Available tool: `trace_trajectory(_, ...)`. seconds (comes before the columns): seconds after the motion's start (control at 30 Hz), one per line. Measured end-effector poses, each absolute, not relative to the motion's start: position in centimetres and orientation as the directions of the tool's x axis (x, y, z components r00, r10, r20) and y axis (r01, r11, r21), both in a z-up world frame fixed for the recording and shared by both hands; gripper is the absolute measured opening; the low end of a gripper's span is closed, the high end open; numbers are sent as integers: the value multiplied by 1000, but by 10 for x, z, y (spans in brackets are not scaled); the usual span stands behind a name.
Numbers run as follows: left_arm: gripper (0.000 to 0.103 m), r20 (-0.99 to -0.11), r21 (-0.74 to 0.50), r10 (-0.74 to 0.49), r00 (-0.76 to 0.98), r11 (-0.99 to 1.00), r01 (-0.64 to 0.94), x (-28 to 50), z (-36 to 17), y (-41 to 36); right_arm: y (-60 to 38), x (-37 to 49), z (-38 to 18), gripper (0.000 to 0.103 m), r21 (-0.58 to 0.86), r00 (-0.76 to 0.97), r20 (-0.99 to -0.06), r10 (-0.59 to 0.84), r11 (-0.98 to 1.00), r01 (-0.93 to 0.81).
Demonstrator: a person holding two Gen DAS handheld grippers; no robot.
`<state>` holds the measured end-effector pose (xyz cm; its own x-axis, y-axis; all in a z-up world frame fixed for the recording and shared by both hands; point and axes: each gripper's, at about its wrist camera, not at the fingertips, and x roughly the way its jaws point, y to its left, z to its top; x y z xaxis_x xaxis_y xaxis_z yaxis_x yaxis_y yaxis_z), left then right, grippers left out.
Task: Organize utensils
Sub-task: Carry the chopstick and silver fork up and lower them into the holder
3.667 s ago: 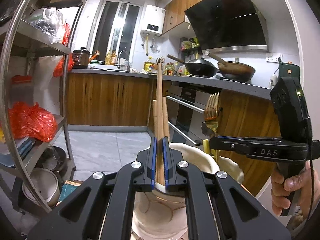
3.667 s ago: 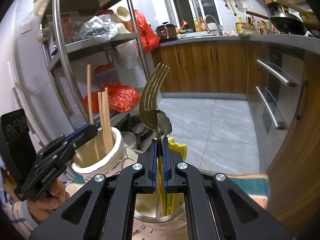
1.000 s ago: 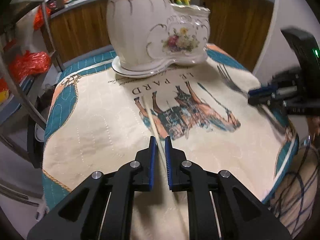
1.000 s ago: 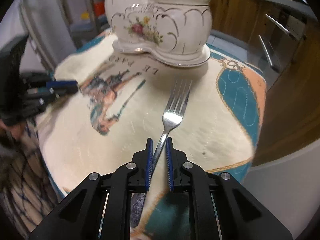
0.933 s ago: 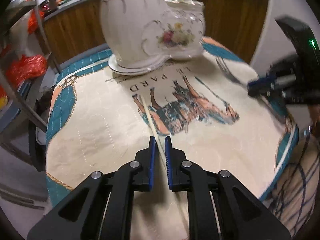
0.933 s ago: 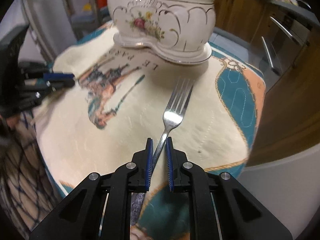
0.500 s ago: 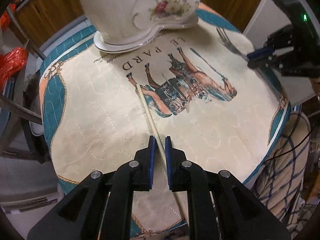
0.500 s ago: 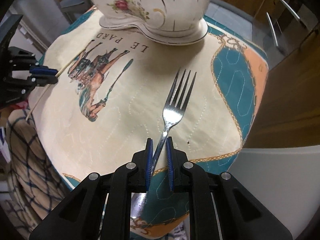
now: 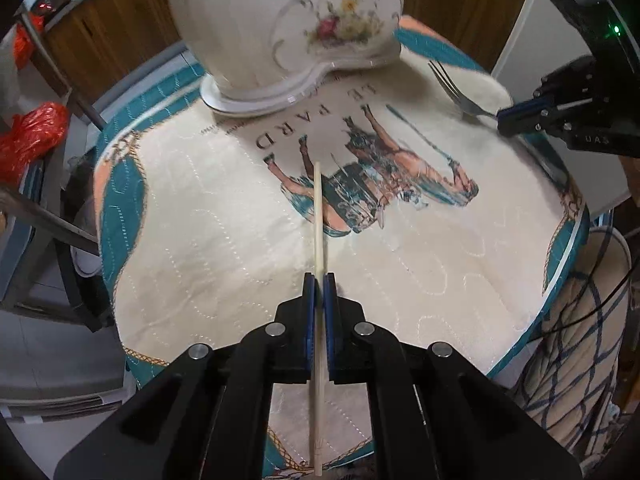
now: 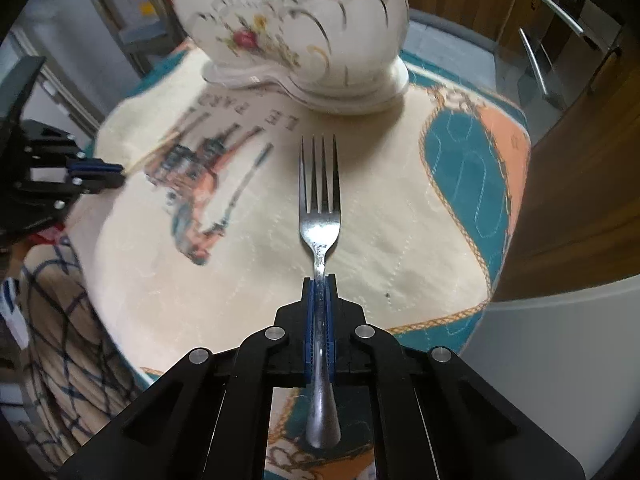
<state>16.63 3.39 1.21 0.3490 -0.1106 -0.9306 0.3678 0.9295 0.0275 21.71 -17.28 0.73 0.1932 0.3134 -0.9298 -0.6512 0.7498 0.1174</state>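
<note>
Background: kitchen clutter only.
Quilted cloth (image 9: 224, 216) with horse print (image 9: 376, 184) covers the counter; red plastic bag (image 9: 30, 136) left on metal rack (image 9: 48, 216); wood cabinets (image 10: 580, 128) with steel handles (image 10: 532, 60) at right.

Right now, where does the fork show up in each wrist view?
Left wrist view: the fork lies far right and high, its handle in the right gripper.
Right wrist view: it runs up the centre, tines toward the holder.
Shared landmark: the white floral ceramic holder at the top of both.
</note>
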Motion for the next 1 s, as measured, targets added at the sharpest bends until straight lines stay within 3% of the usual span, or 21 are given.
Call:
trace_trajectory(0.3, 4, -726, -114, -282, 627, 949, 295, 140, 63, 53, -191, 208, 39, 6, 225, 311, -798, 515, 735, -640)
trace_trajectory(0.5, 4, -606, -168, -345, 717, 936, 309, 137, 83, 45, -195, 203, 51, 6, 268, 374, -714, 592, 724, -636)
trace_trajectory(0.83, 4, -420, -167, -347, 839, 938, 304, 140, 112, 39, -190, 196, 94, 6, 240, 480, -580, 658, 701, -671)
trace_trajectory(1.0, 4, -373, -179, -351, 859, 935, 305, 159, 122, 41, -184, 206, 115, 6, 252, 508, -507, 696, 684, -685)
